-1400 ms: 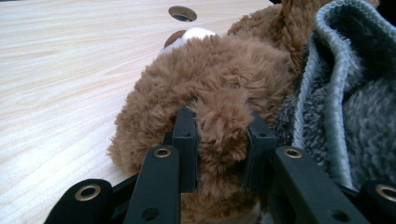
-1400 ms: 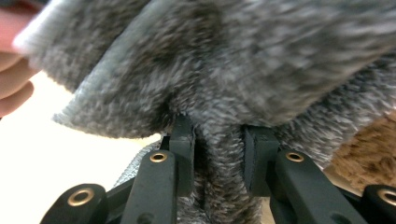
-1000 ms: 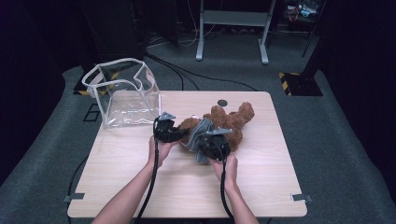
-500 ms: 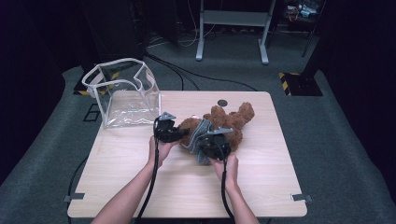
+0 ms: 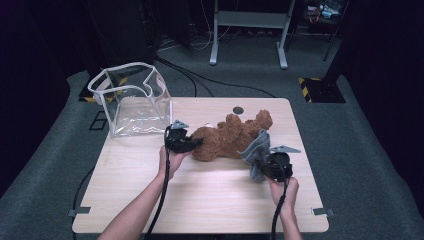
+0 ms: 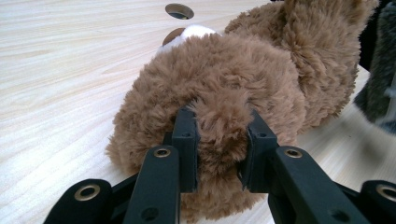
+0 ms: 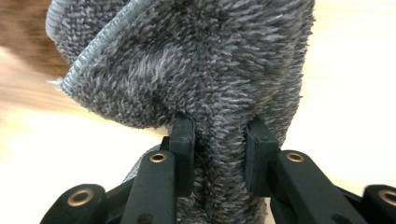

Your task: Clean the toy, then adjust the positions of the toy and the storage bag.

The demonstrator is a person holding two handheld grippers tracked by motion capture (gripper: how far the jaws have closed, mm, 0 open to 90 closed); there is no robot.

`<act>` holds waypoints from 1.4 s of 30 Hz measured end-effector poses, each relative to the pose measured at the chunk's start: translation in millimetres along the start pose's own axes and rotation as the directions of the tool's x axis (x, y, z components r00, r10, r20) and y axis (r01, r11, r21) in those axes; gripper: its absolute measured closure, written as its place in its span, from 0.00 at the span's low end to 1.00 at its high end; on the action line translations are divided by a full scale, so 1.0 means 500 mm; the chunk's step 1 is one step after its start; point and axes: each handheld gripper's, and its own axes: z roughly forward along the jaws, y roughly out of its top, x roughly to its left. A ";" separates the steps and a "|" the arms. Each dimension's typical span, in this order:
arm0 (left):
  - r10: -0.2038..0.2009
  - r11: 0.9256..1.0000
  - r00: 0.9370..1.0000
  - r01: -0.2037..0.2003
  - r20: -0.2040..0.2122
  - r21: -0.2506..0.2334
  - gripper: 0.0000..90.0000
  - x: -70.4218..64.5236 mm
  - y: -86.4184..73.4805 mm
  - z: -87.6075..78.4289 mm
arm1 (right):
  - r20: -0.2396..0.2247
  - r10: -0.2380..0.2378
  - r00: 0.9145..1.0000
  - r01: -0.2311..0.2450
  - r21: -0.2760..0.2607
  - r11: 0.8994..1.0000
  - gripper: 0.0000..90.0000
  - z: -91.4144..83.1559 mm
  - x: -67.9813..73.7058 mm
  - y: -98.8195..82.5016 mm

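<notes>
Left gripper (image 6: 219,156) pinched soft teddy bear (image 5: 227,137); right gripper (image 7: 219,158) clamped limp grey cloth (image 7: 196,70). Light, squashy; best gripped by folds.

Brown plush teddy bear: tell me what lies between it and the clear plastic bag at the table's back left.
Nothing visible. In the high view bare wooden table separates the brown plush teddy bear from the clear plastic bag. The left gripper clamps the bear at that end; the right gripper holds the grey fleece cloth on the far side.
</notes>
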 end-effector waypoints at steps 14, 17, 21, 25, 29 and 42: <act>0.020 1.000 1.000 -0.020 -0.009 0.003 0.79 -0.002 -0.003 -0.002 | 0.240 0.151 0.959 -0.180 0.106 0.978 0.64 -0.007 -0.143 -0.008; 0.024 1.000 1.000 -0.024 -0.010 0.001 0.79 -0.004 -0.005 -0.002 | 0.230 0.152 0.961 -0.185 0.128 0.974 0.43 0.004 -0.142 0.000; 0.032 0.999 0.999 -0.032 -0.012 0.005 0.79 -0.005 -0.006 -0.003 | 0.204 0.133 0.970 -0.156 0.103 0.982 0.17 -0.001 -0.131 0.013; 0.030 1.000 1.000 -0.030 -0.009 0.007 0.79 -0.005 -0.006 -0.004 | 0.156 0.128 0.979 -0.138 0.059 0.989 0.15 -0.012 -0.127 0.020; 0.040 0.999 0.999 -0.040 -0.018 0.007 0.75 -0.008 -0.005 -0.006 | 0.068 0.118 0.991 -0.120 0.029 0.992 0.11 -0.025 -0.121 0.035; 0.114 0.993 0.990 -0.113 -0.085 0.021 0.38 -0.039 0.012 -0.014 | -0.032 0.058 0.998 -0.057 0.040 0.998 0.10 0.005 -0.095 0.062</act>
